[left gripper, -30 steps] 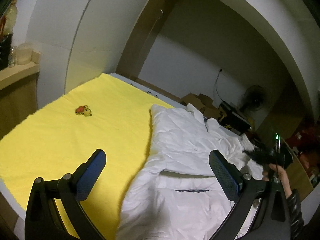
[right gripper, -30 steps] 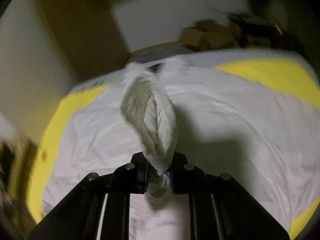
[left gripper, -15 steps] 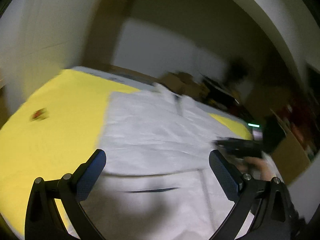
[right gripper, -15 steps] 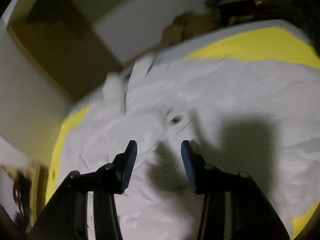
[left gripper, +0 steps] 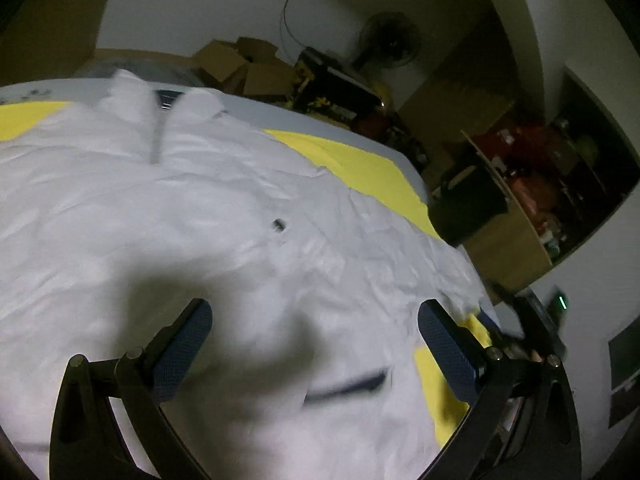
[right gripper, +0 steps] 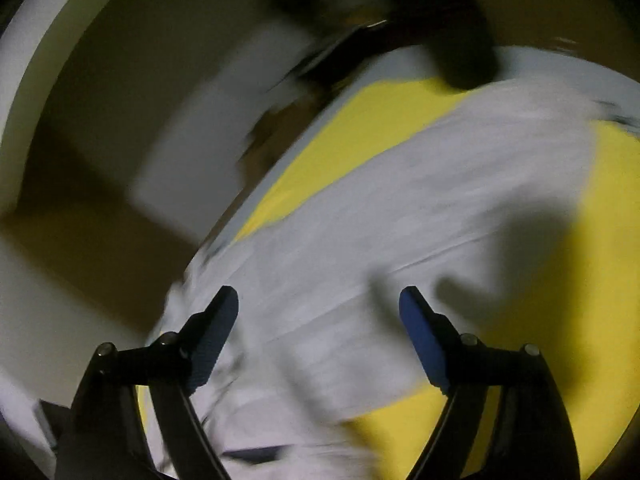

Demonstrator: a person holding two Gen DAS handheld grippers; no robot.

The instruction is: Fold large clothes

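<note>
Home bedroom/storage rm: bed w/ yellow sheet (left gripper: 360, 164), cardboard boxes (left gripper: 240, 66) piled by the white wall, standing fan (left gripper: 390, 42), cluttered wooden shelf unit (left gripper: 532, 200) w/ household bits.

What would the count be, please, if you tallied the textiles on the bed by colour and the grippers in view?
White garment: 1
Yellow blanket: 1
Grippers, both open and empty: 2, left gripper and right gripper
Total: 4
</note>
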